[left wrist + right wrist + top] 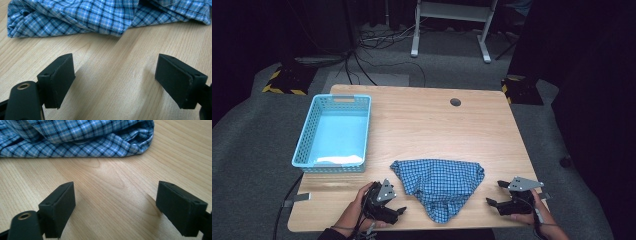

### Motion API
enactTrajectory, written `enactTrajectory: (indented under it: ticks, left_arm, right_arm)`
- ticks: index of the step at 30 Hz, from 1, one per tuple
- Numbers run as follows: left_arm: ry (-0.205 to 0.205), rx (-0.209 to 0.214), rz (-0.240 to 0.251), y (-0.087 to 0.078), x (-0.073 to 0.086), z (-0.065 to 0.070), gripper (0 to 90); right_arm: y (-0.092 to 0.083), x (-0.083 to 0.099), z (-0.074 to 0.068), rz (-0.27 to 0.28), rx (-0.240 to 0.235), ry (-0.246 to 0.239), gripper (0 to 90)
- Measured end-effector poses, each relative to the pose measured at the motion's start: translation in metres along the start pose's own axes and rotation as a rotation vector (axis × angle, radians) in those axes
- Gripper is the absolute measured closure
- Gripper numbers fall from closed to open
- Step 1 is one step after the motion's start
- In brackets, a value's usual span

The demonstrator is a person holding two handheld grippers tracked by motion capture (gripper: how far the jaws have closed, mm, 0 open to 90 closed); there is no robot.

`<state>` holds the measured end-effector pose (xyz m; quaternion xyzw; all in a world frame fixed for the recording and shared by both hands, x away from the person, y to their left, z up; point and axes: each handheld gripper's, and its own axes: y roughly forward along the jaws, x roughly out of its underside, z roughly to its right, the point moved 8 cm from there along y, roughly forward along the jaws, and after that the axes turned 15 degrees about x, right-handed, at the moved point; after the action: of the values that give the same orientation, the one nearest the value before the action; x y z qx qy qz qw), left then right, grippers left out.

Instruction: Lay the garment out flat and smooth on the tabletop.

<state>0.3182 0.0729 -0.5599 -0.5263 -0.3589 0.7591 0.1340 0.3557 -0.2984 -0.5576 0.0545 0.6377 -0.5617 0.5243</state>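
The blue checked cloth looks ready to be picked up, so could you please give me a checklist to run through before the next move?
1. Left hand-held gripper open, nothing between its jaws: ok.
2. Right hand-held gripper open, nothing between its jaws: ok.
3. Crumpled blue checked cloth lies between the two grippers, touched by neither: ok.
4. Bare light wooden table between each gripper and the cloth's edge: ok.
5. Light blue plastic basket stands at the table's far left, apart from the cloth: ok.
6. Basket free to receive: something pale lies at its near end, what it is cannot tell.
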Motion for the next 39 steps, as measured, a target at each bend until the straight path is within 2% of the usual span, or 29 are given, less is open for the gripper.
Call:
enactTrajectory:
  ticks: [5,10,12,14,21,32,36,39]
  left_arm:
    - [-0.002,0.000,0.002,0.000,0.000,0.000,15.8]
    - [0.000,0.000,0.005,0.000,0.000,0.000,15.8]
    - [-0.001,0.000,0.005,0.000,0.000,0.001,15.8]
    - [0.001,0.001,0.004,0.000,0.000,0.000,15.8]
    - [0.001,0.002,0.004,0.000,0.000,0.000,15.8]
    - [0.000,-0.001,0.003,0.000,0.000,0.000,15.7]
    - [0.001,0.000,0.003,0.000,0.000,0.000,15.8]
    - [0.001,0.000,0.004,0.000,0.000,0.000,15.8]
  right_arm:
    - [0.000,0.000,0.001,-0.011,-0.001,-0.006,15.2]
    - [-0.002,-0.003,0.002,-0.038,0.025,-0.035,17.6]
    - [-0.004,-0.008,0.001,-0.023,0.037,-0.047,18.2]
    - [-0.007,-0.014,-0.001,-0.008,0.029,-0.034,18.6]
    - [-0.014,-0.029,-0.006,0.035,0.027,-0.046,18.7]
    - [-0.019,-0.052,-0.022,0.078,0.006,-0.091,19.1]
    - [-0.016,-0.063,-0.036,0.088,-0.016,-0.134,19.1]
    - [-0.014,-0.065,-0.041,0.088,-0.023,-0.152,19.2]
